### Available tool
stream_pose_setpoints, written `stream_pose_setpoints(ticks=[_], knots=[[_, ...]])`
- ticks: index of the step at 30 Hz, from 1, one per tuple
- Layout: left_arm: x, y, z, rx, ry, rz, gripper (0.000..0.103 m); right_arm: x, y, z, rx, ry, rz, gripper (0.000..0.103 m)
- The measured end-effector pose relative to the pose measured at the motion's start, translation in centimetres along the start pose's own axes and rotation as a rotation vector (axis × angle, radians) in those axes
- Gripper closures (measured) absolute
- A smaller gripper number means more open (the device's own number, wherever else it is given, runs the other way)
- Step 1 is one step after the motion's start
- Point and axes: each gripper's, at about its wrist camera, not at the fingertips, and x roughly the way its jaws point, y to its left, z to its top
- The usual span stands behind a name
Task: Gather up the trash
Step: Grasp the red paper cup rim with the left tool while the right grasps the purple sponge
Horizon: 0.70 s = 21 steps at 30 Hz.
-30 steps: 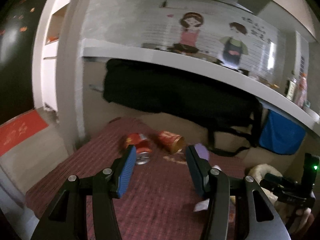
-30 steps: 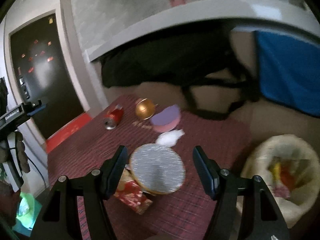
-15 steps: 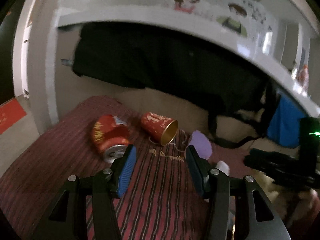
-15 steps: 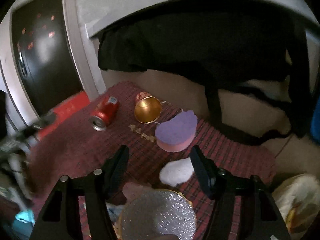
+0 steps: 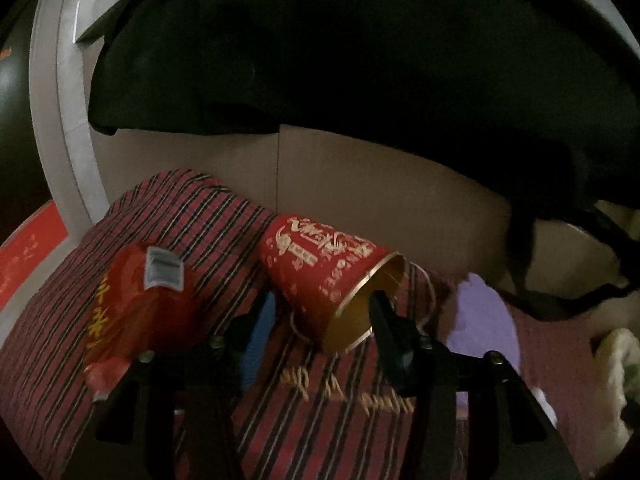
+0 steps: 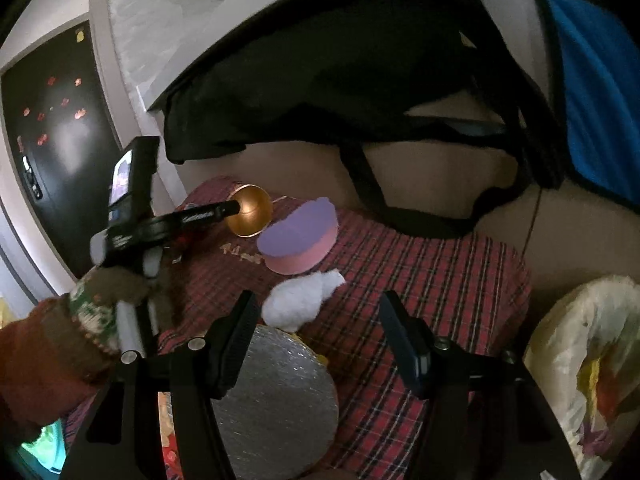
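Observation:
A red paper cup (image 5: 324, 268) with a gold inside lies on its side on the red plaid cloth (image 5: 168, 216). My left gripper (image 5: 320, 316) is open; one finger is outside the cup's wall and the other is at its gold mouth. A red can (image 5: 136, 300) lies just left of it. The right wrist view shows the cup's mouth (image 6: 250, 210), a purple and pink sponge (image 6: 298, 236), a white crumpled tissue (image 6: 300, 300) and a round silver lid (image 6: 276, 404). My right gripper (image 6: 316, 340) is open and empty above the lid and tissue.
A black bag (image 5: 340, 60) hangs from the white shelf over the cardboard wall (image 5: 360, 196) behind the cloth. A bin lined with a pale plastic bag (image 6: 580, 352) holding scraps stands at the right. A blue cloth (image 6: 600, 80) hangs at the upper right.
My left gripper has moved forward and down until its fingers straddle the rim of the red cup. My right gripper has come back a little, and the left hand and gripper have come into its view.

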Motion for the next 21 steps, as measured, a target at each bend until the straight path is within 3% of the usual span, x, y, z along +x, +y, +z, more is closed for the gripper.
stream_pose_setpoints(ticks=[4, 6, 14, 21], knots=[[1.0, 0.0, 0.4, -0.018, 0.026, 0.004, 0.081, 0.5, -0.5, -0.9, 0.041, 0.008, 0.027, 0.042], [0.7, 0.3, 0.6, -0.017, 0.008, 0.018, 0.097, 0.7, -0.6, -1.0, 0.055, 0.014, 0.043, 0.042], [-5.7, 1.3, -0.7, 0.071, -0.097, -0.004, 0.100, 0.6, 1.0, 0.0, 0.042, 0.012, 0.058, 0.042], [-13.2, 5.1, -2.7, 0.062, -0.151, -0.068, 0.100, 1.4, 4.9, 2.0, 0.008, 0.019, 0.057, 0.042]])
